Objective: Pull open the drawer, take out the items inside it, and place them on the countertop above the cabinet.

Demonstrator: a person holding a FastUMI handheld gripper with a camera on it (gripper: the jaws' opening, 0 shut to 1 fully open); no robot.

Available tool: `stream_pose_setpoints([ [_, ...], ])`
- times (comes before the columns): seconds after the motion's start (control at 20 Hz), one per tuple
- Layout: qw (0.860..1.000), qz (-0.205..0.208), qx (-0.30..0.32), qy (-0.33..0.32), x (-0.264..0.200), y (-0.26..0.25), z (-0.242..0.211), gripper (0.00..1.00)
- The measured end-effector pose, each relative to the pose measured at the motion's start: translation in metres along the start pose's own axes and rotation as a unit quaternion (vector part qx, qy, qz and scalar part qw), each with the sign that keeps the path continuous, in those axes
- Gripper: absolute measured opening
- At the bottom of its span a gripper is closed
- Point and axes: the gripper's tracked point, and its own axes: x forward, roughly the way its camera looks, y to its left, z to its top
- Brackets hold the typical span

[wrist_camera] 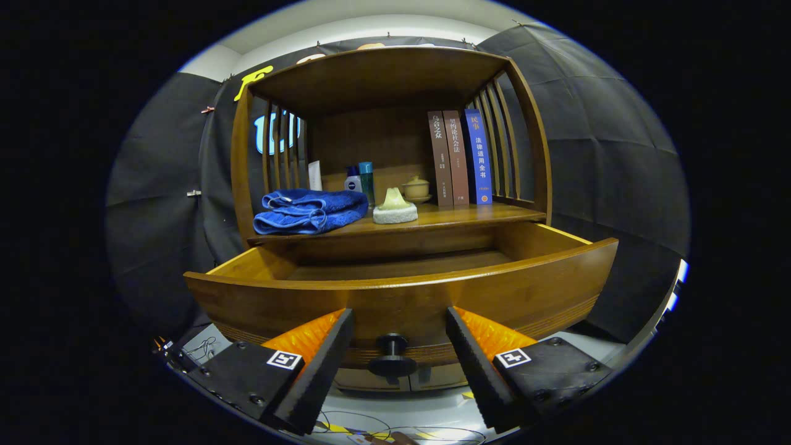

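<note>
Presently, item one: drawer [401, 290], wooden, pulled well out of the cabinet, its curved front just beyond the fingers; floor of the drawer partly visible and bare where seen, the near part hidden behind the front panel, so contents cannot be told. Item two: knob [392, 356], dark, round, on the drawer front, between the two fingers and touching neither. Item three: gripper [398, 337], spread wide, holding nothing. Item four: countertop [476, 215] above the drawer, at twelve o'clock from the knob, bearing a folded blue towel [309, 211] at eleven o'clock, a pale sponge-like lump [395, 209] at twelve, two small bottles [361, 179] and a lidded cup [416, 188] behind it, three upright books [460, 157] at one o'clock. Hazards, as judged: reaching in blind over the tall front could knock the fingers on its rim; the crowded top leaves little free room, so a careless placement might topple the bottles or books.
</note>
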Motion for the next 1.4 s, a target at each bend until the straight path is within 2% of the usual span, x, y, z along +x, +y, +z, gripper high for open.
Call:
stream_pose_setpoints([
  [0.35, 1.0, 0.0, -0.003, 0.005, 0.071, 0.004, 0.01, 0.98],
  [0.55, 1.0, -0.002, -0.01, 0.004, 0.096, 0.004, 0.015, 0.98],
  [1.4, 1.0, -0.009, -0.009, 0.008, 0.125, 0.007, 0.023, 0.98],
])
